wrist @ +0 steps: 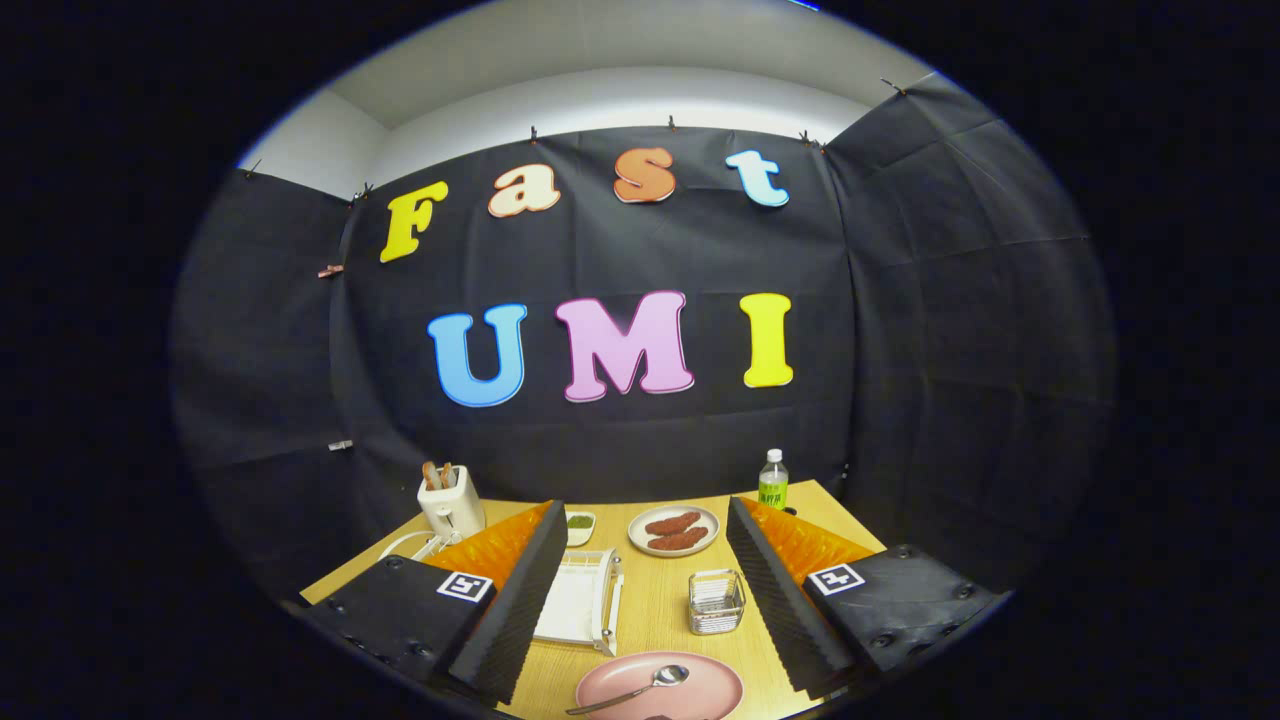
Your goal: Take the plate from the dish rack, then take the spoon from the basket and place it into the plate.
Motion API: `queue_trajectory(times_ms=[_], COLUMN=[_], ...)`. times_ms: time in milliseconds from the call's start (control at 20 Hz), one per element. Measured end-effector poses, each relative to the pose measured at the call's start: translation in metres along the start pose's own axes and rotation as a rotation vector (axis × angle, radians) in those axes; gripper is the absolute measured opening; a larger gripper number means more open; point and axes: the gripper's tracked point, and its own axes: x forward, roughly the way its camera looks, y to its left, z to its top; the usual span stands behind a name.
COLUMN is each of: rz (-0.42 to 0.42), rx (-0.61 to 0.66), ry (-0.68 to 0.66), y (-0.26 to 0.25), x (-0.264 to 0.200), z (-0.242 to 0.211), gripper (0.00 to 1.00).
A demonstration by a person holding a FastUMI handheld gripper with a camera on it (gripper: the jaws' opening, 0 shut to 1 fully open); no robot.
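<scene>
Gripper view, tool (640, 600) open, one spoon (632, 688), one plate (700, 680)

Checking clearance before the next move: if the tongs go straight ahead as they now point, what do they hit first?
The tongs are open, holding nothing. They point above the table, so probably the booth wall; if lower, the plate of brown food beyond the wire basket. Depth is unclear.

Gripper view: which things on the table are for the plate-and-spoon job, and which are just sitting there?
For the job: pink plate, spoon lying in it, dish rack, basket, open fingers holding nothing.

Just sitting: toaster, bottle, plate of sausages, small green dish.
</scene>
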Motion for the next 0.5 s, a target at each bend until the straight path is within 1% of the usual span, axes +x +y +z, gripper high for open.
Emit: queue_trajectory(times_ms=[100, 300, 500], rz=[-0.020, -0.081, -0.094], rx=[0.008, -0.038, -0.046], ry=[-0.031, -0.058, -0.046], y=[-0.009, -0.032, -0.034], x=[-0.008, -0.016, -0.019], z=[0.014, 0.024, 0.022], gripper=[0.98, 0.98, 0.98])
